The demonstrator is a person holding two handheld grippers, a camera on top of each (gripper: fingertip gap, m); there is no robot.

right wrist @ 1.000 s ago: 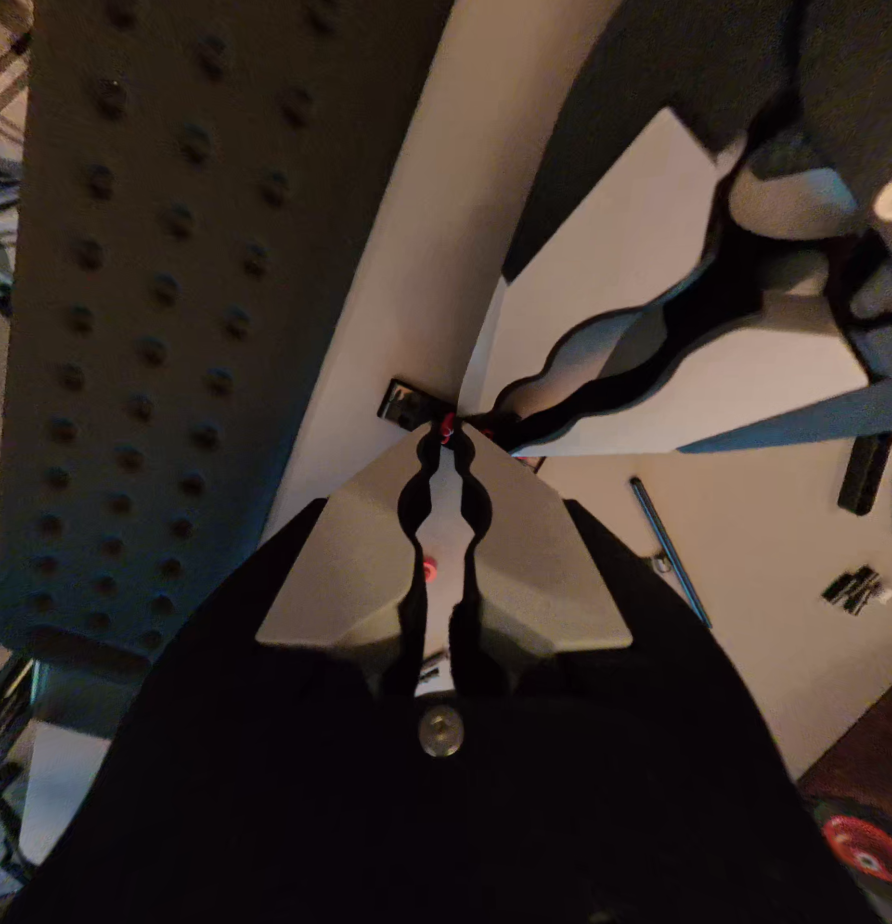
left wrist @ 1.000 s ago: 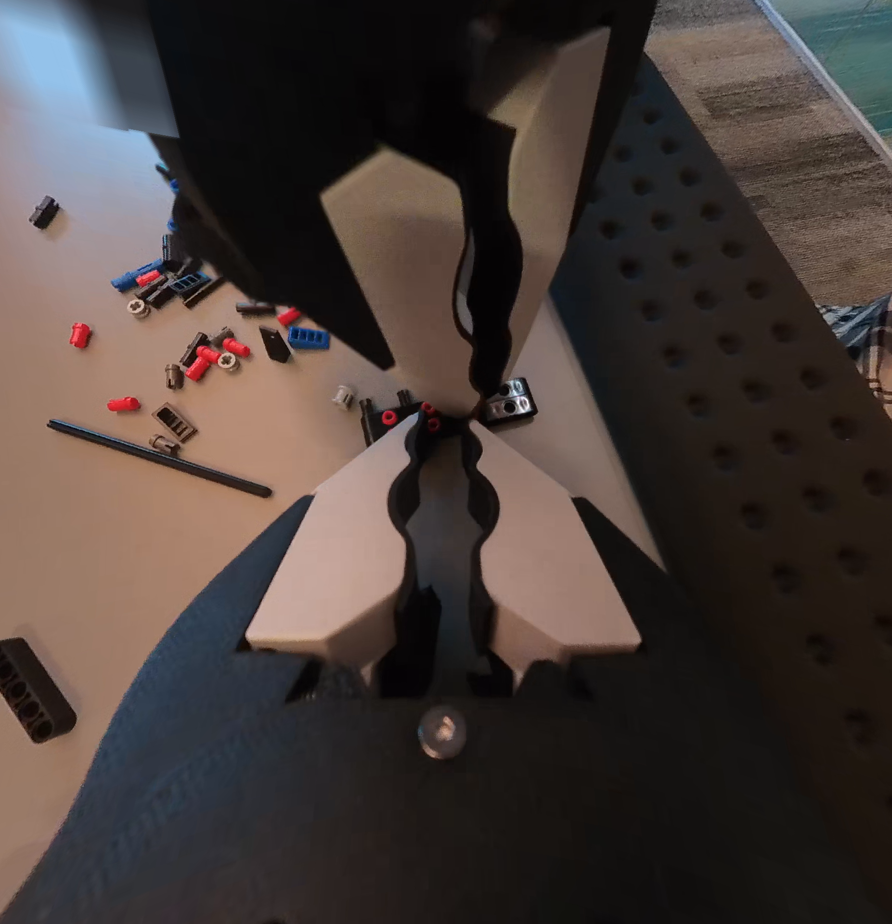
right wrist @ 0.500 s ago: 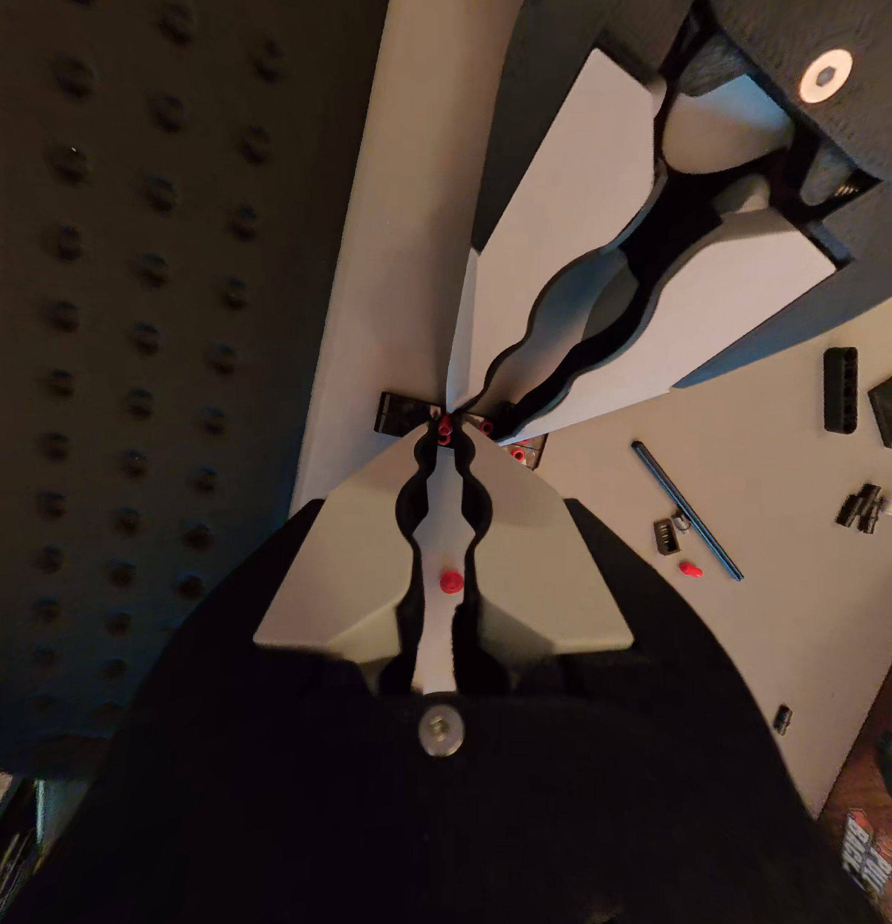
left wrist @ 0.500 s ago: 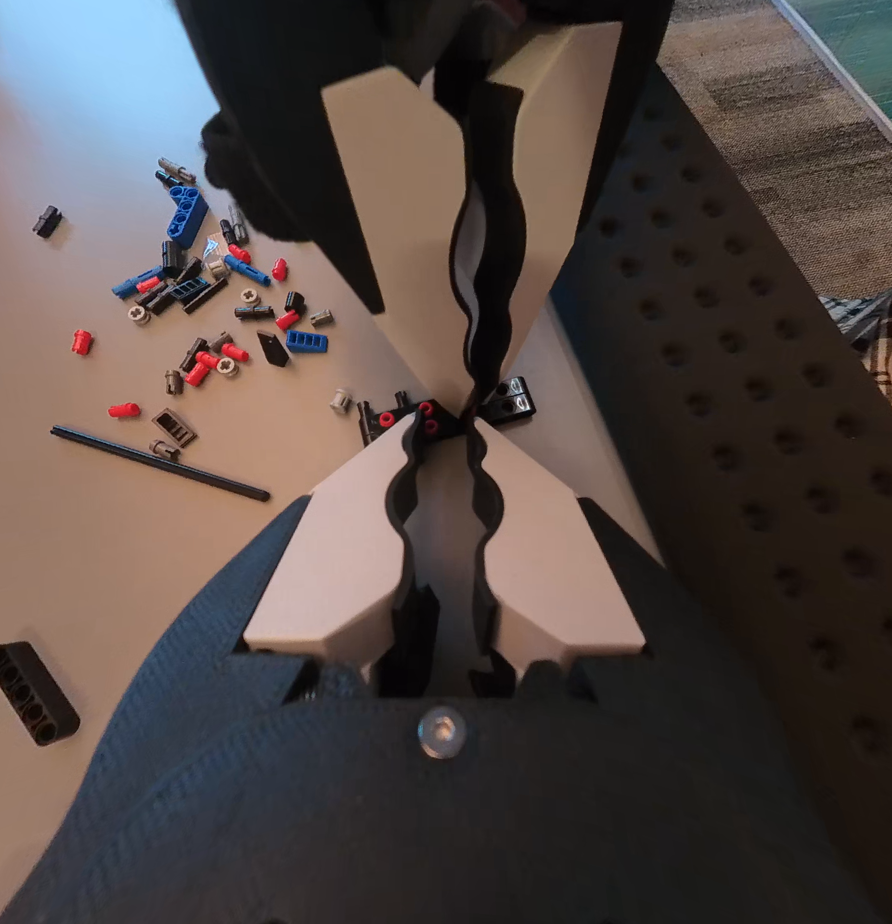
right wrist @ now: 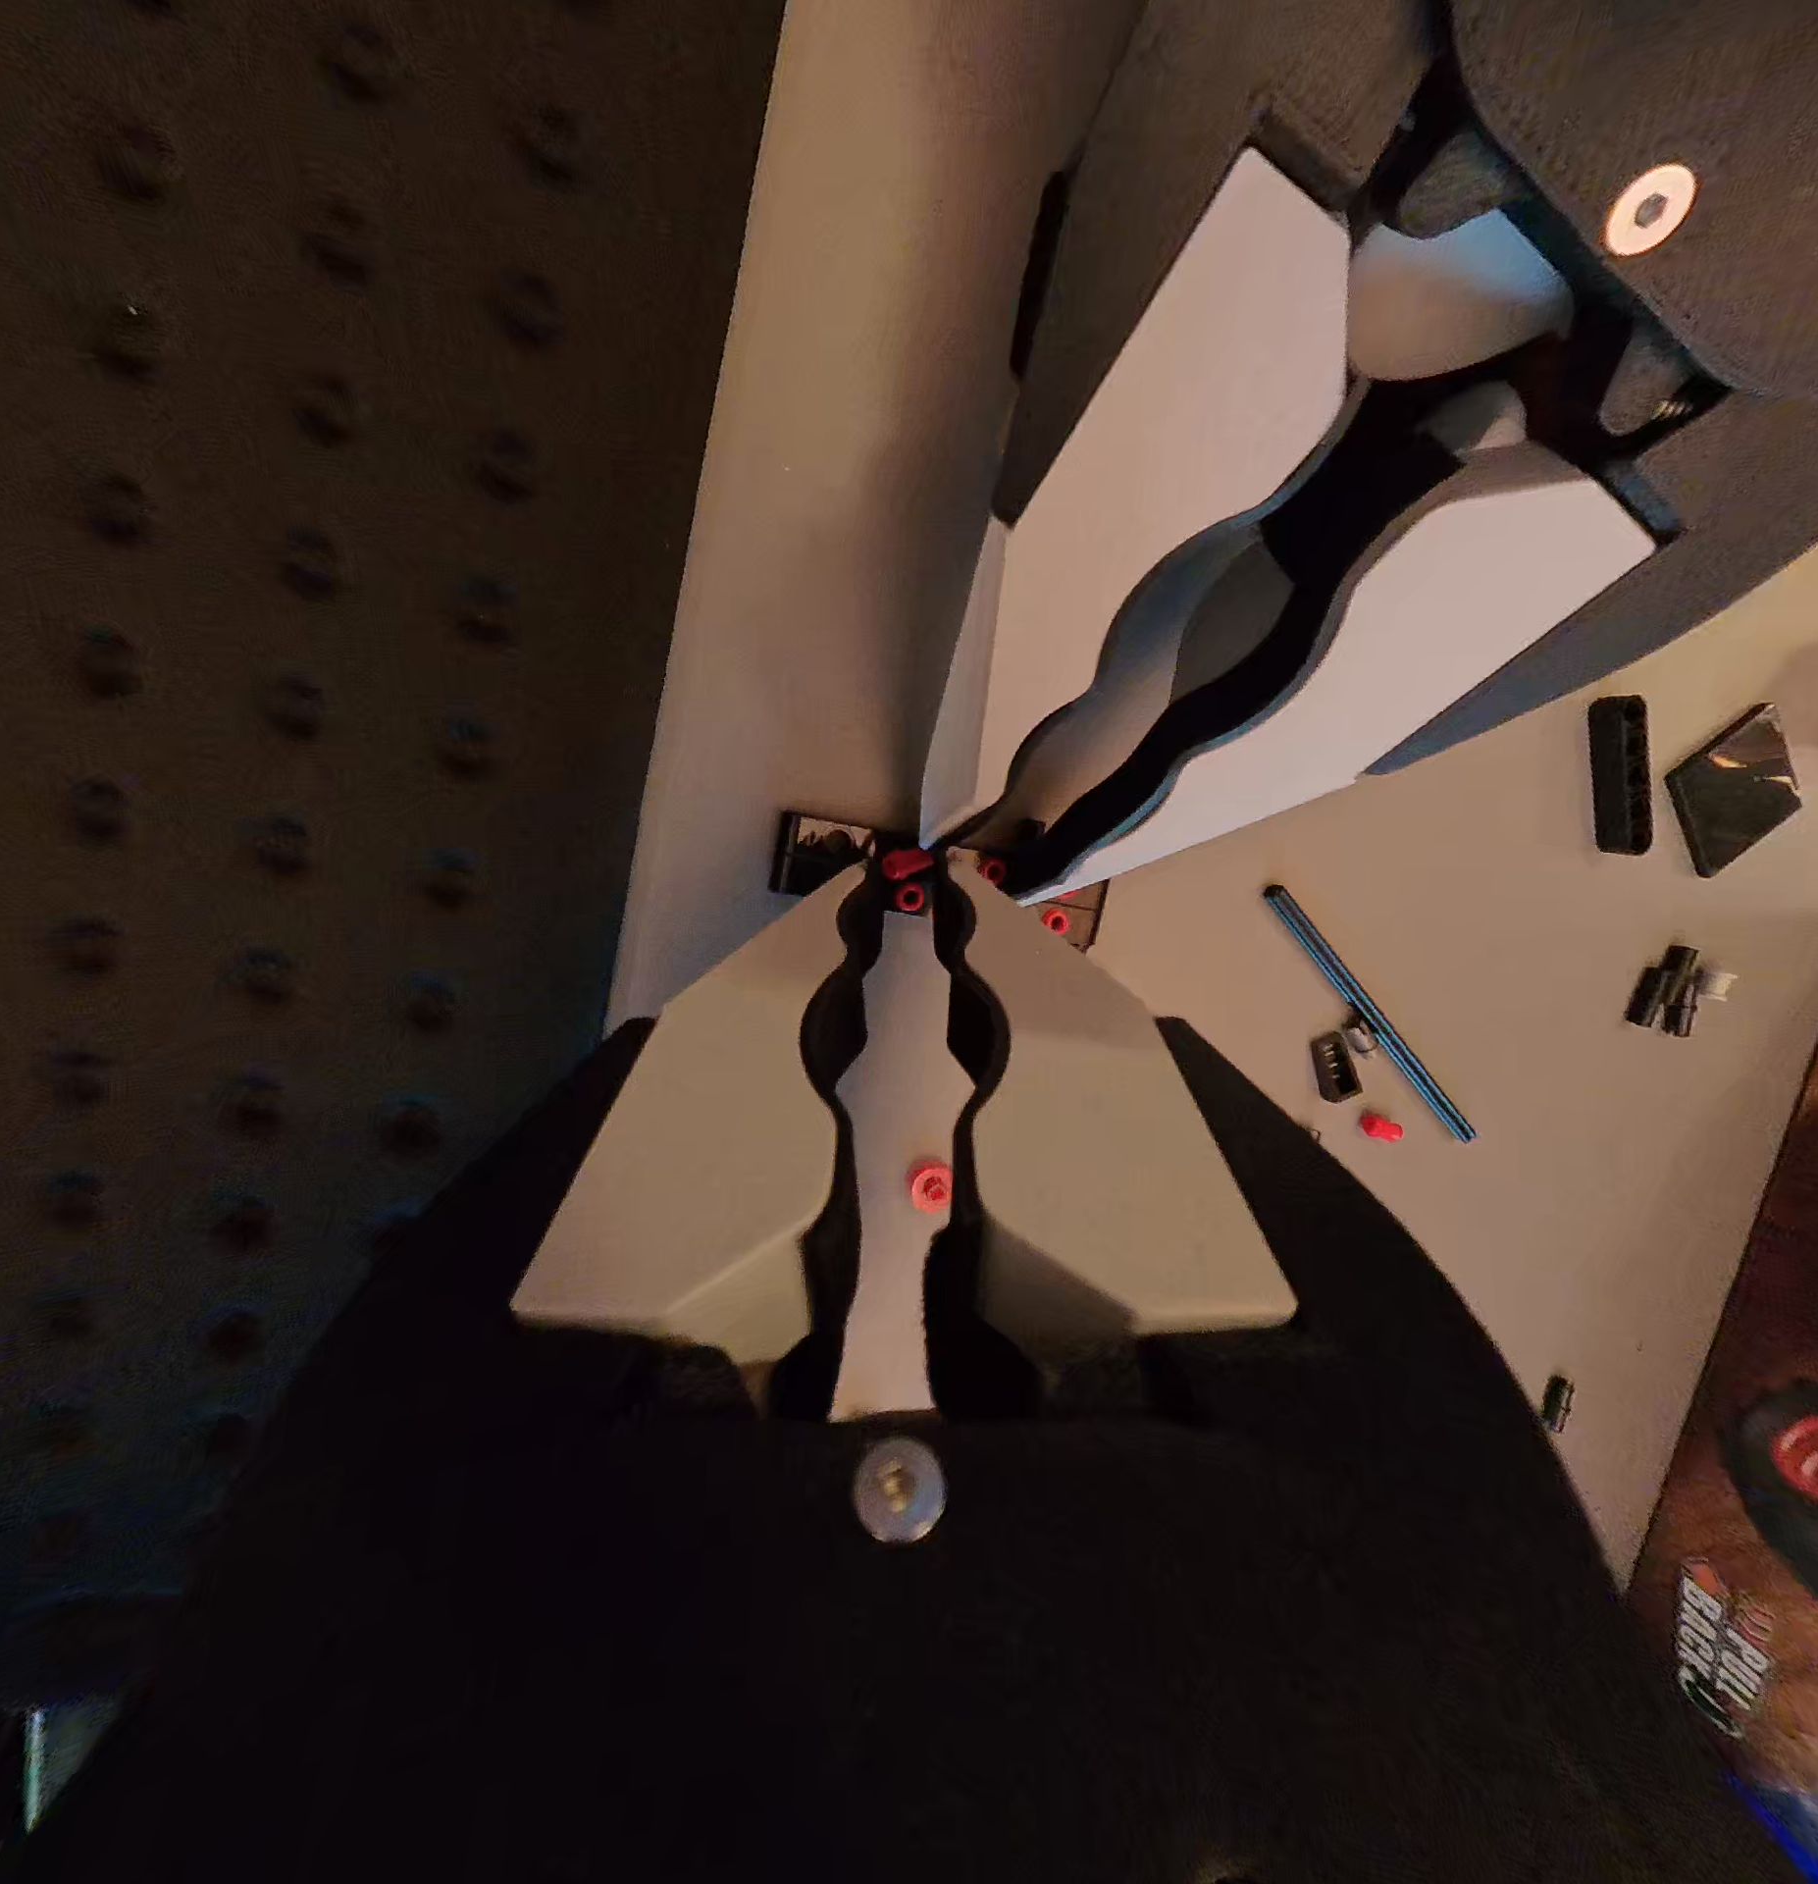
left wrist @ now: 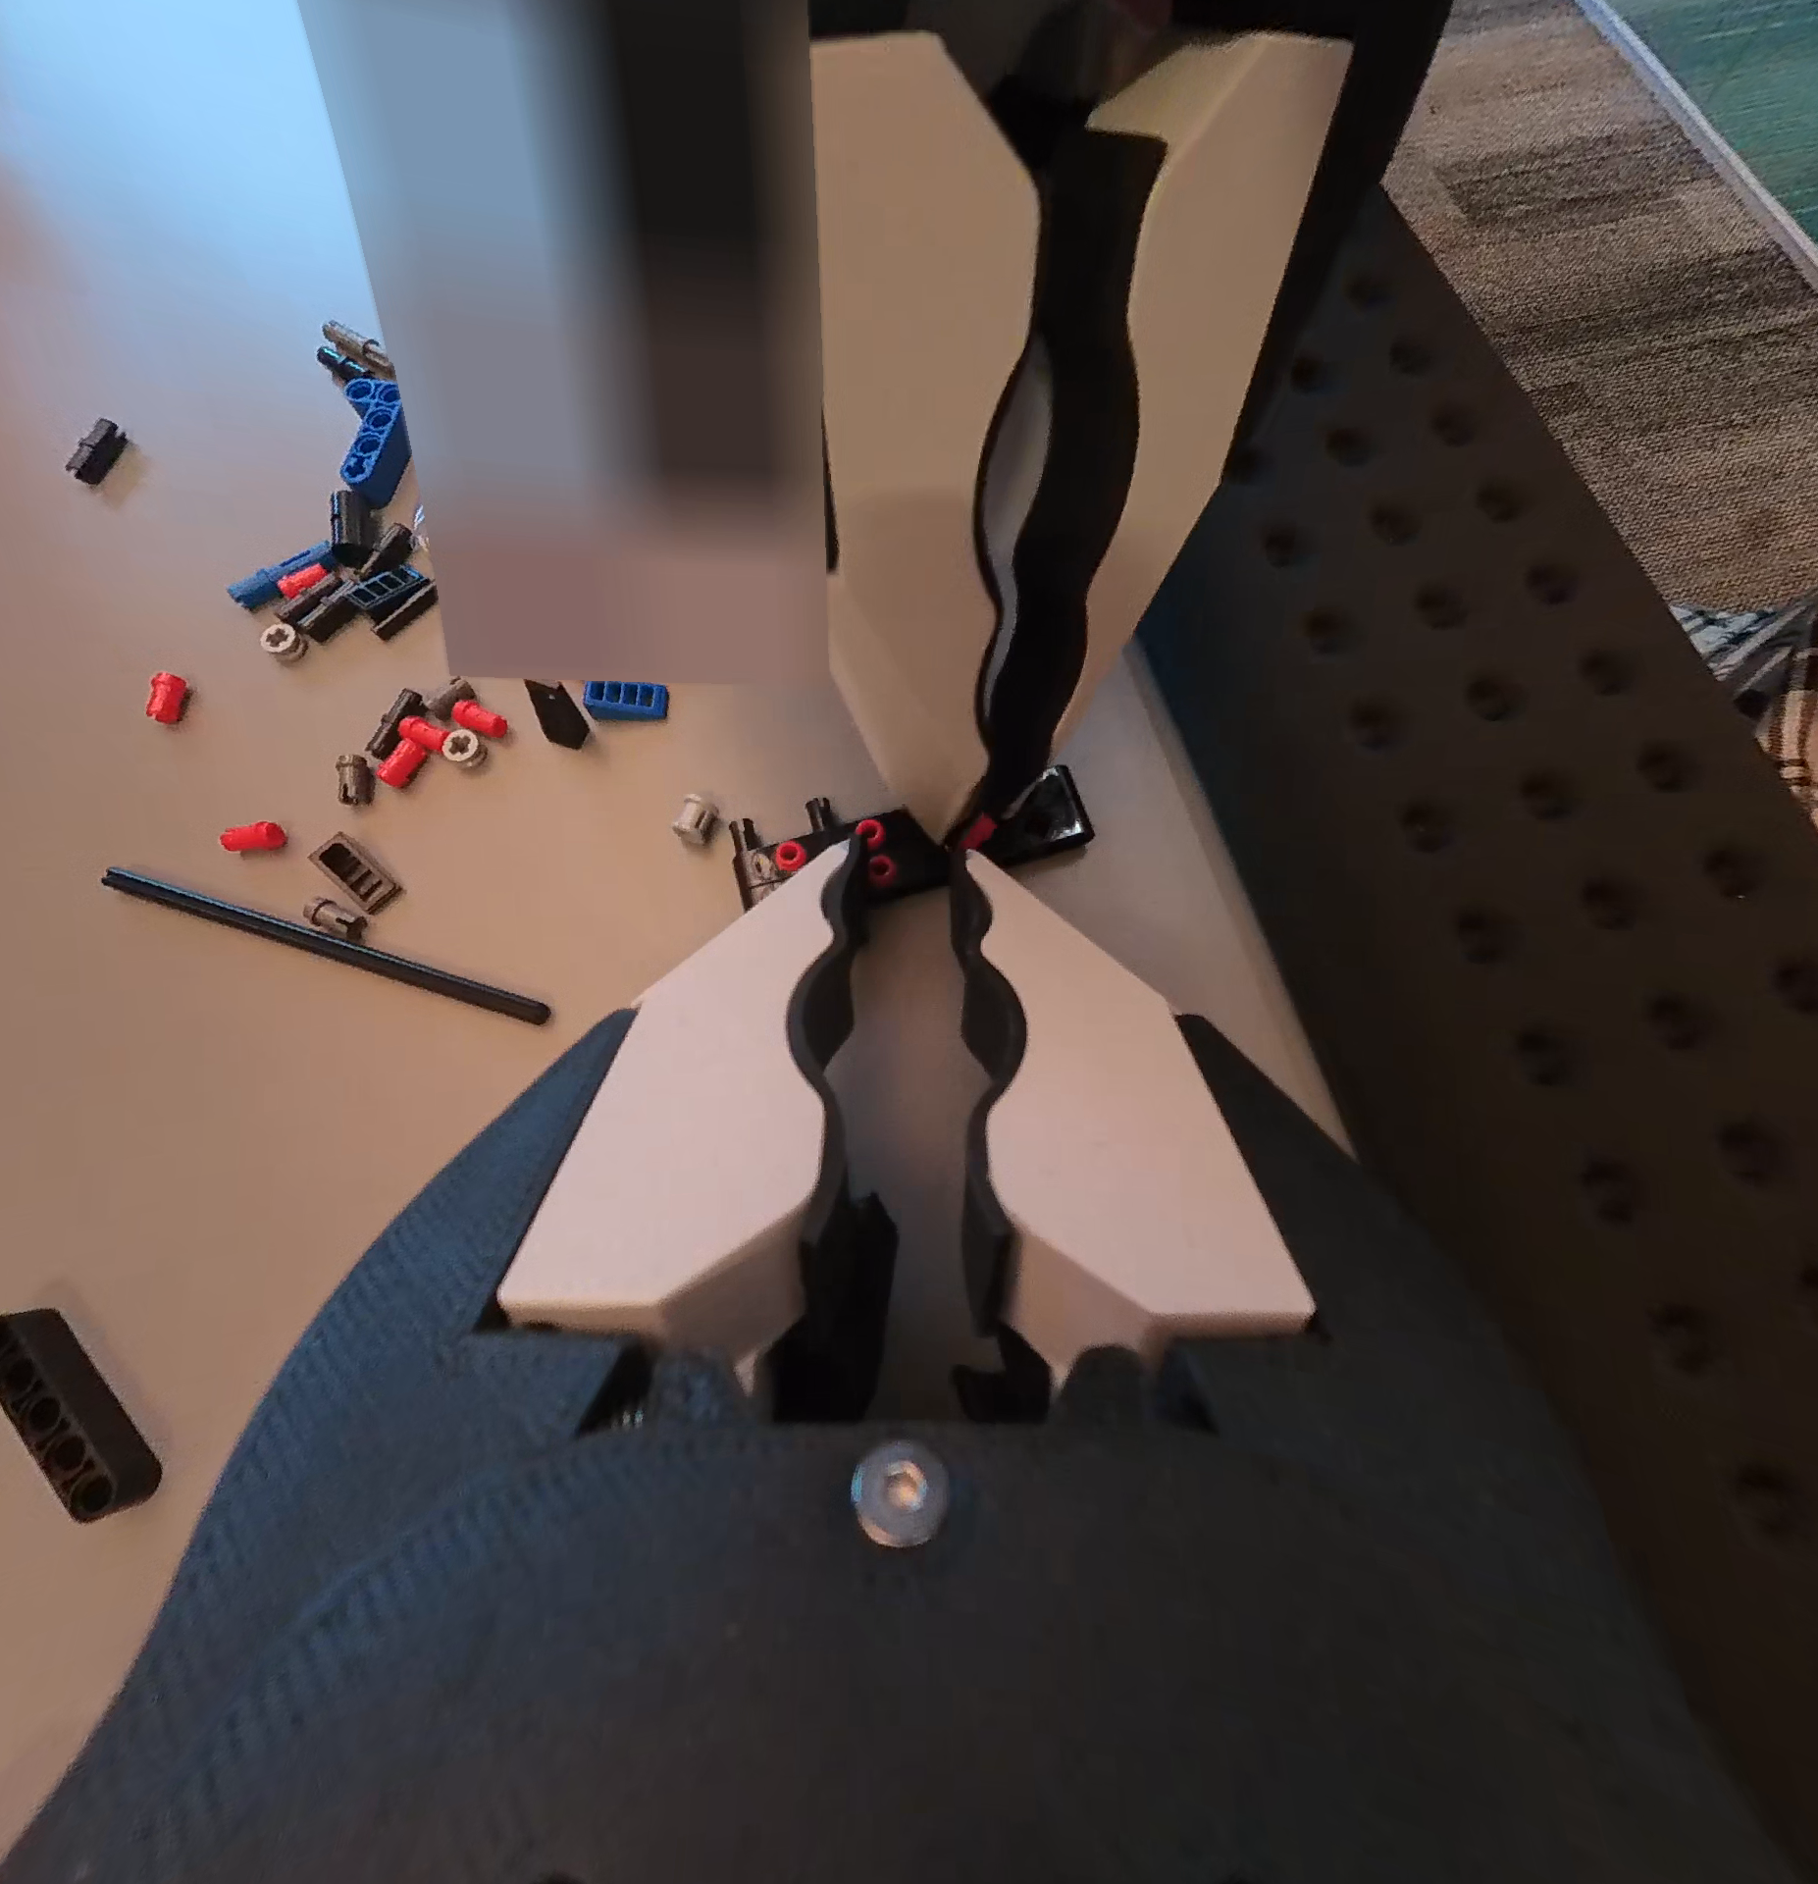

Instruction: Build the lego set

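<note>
Since the earlier frame, the right claw [left wrist: 971, 826] has tipped more upright over the left claw [left wrist: 904, 867] in the left wrist view, and a small red pin [right wrist: 904, 862] now shows at its tips where a dark gap was before. Both claws meet tip to tip above the desk [left wrist: 221, 1121], close to its edge beside a dark perforated panel [left wrist: 1547, 816]. Left claw is closed narrowly on a black lego assembly [left wrist: 899, 856] carrying 2 red pin ends on its upper face; the assembly's long axis runs roughly from 9 to 3 o'clock in the left wrist view, with a black holed end [left wrist: 1057, 816] sticking out toward 2 o'clock past the tips. Right claw is pinched on the red pin, whose axis points sideways toward the assembly; it touches the assembly's top edge, though how deep it sits I cannot tell. Loose parts lie scattered toward 10 o'clock: red pins, blue pieces, grey bushes. A long black axle [left wrist: 323, 943] lies at 9 o'clock, slanting from 10 to 4, and a black beam [left wrist: 63, 1412] rests at 8 o'clock. Another red bush [right wrist: 930, 1186] lies on the desk beneath the right claw.
</note>
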